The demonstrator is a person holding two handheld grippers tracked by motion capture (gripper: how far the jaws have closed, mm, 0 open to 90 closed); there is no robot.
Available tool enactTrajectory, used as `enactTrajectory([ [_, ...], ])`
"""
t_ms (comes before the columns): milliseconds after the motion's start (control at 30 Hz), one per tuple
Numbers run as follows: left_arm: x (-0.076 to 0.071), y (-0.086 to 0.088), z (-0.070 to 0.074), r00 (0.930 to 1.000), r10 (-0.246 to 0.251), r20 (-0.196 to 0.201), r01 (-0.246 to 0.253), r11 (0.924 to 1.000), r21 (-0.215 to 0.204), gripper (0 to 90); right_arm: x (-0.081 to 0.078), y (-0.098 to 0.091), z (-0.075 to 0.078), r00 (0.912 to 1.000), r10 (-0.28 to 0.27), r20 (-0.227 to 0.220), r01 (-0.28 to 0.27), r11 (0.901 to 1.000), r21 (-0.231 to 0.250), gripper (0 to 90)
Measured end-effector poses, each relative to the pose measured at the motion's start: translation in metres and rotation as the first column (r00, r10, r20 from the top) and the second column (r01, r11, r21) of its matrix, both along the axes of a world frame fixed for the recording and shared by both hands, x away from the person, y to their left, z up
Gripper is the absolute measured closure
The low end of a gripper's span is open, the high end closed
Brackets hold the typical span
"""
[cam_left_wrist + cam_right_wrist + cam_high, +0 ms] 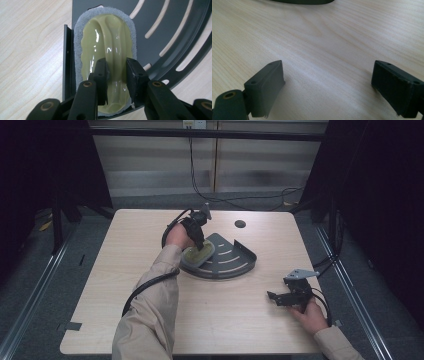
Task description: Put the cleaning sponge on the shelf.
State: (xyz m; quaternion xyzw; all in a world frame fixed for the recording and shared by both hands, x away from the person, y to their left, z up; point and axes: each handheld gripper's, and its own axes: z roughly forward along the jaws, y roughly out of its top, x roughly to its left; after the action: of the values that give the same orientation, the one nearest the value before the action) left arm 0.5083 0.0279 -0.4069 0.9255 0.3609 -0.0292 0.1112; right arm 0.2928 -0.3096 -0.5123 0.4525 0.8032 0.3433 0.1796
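I've got the pale wood counter (225, 320), then the dark grey slotted quarter-round metal tray (175, 30) under my left tongs (117, 75), pinching the olive plastic handle of the white-padded scrubber (106, 37). Right tongs (327, 87) spread, idle. Risk: glossy ridge slips w/ lift.
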Motion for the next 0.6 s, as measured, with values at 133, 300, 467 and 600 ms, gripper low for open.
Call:
enactTrajectory([
  [133, 0.0007, 0.0020, -0.0027, 1.0000, 0.005, 0.002, -0.005, 1.0000, -0.006, 71.8, 0.0001, -0.0001, -0.0001, 1.0000, 0.002, 0.001, -0.002, 1.0000, 0.000, 10.4],
  [300, 0.0003, 0.0022, -0.0063, 0.9999, 0.013, 0.004, -0.013, 0.9999, -0.002, 71.7, 0.0001, -0.0001, 0.0000, 1.0000, 0.001, 0.001, -0.001, 1.0000, -0.001, 10.4],
  [467, 0.0005, 0.0031, -0.0075, 0.9998, 0.016, 0.012, -0.016, 0.9999, 0.003, 71.6, 0.0000, -0.0001, 0.0000, 1.0000, 0.000, 0.001, 0.000, 1.0000, 0.000, 10.4],
  [600, -0.0001, 0.0033, -0.0089, 0.9995, 0.028, 0.017, -0.028, 0.9996, 0.006, 71.4, 0.0001, -0.0001, -0.0001, 1.0000, 0.001, 0.001, -0.001, 1.0000, 0.001, 10.4],
])
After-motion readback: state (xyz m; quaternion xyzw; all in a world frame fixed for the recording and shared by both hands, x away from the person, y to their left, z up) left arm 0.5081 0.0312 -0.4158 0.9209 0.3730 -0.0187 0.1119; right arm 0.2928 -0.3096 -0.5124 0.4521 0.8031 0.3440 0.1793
